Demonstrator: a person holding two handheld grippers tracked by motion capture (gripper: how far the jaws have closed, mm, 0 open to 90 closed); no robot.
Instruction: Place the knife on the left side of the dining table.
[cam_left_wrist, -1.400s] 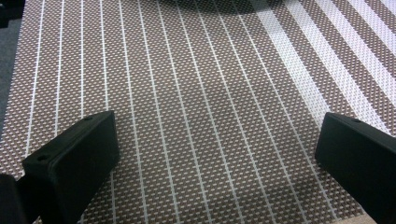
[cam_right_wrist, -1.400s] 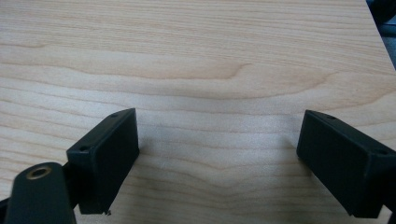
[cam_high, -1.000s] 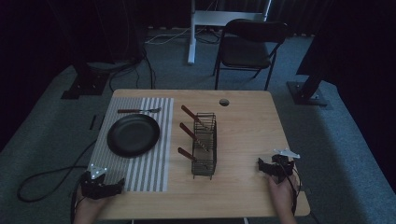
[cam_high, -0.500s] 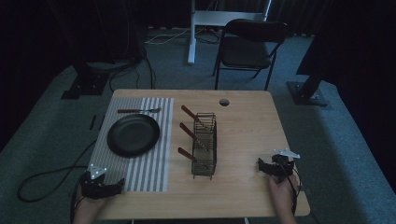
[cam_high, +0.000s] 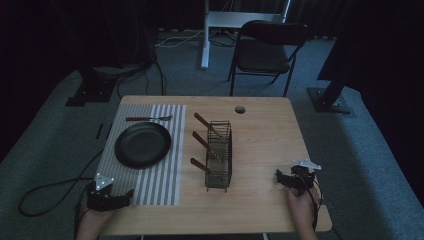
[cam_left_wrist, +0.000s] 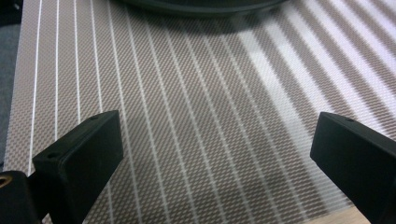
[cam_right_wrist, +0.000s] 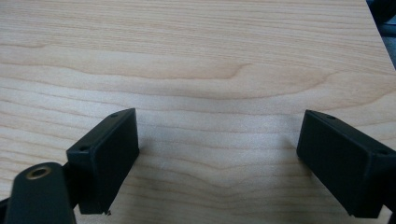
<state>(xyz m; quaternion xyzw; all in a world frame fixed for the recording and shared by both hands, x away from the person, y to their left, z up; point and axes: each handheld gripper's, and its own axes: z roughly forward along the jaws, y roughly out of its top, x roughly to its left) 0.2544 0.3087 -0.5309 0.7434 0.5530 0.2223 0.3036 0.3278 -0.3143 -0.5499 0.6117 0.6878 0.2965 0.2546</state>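
A wooden desk (cam_high: 260, 150) carries a striped mat (cam_high: 165, 175) on its left half, with a black plate (cam_high: 142, 145) lying on it and a fork (cam_high: 148, 118) just beyond the plate. Near the desk's middle stands a wire rack (cam_high: 219, 155), three wooden-handled utensils (cam_high: 201, 141) leaning out of it to the left. The left claw (cam_high: 114, 199) sits at the mat's near left corner, its jaws wide apart over the striped weave, nothing between them; the plate's rim lies ahead of it. The right claw (cam_high: 290, 179) rests low at the desk's near right, well apart from the rack, jaws spread over bare wood. A chair (cam_high: 265, 50) stands on the carpet beyond the desk.
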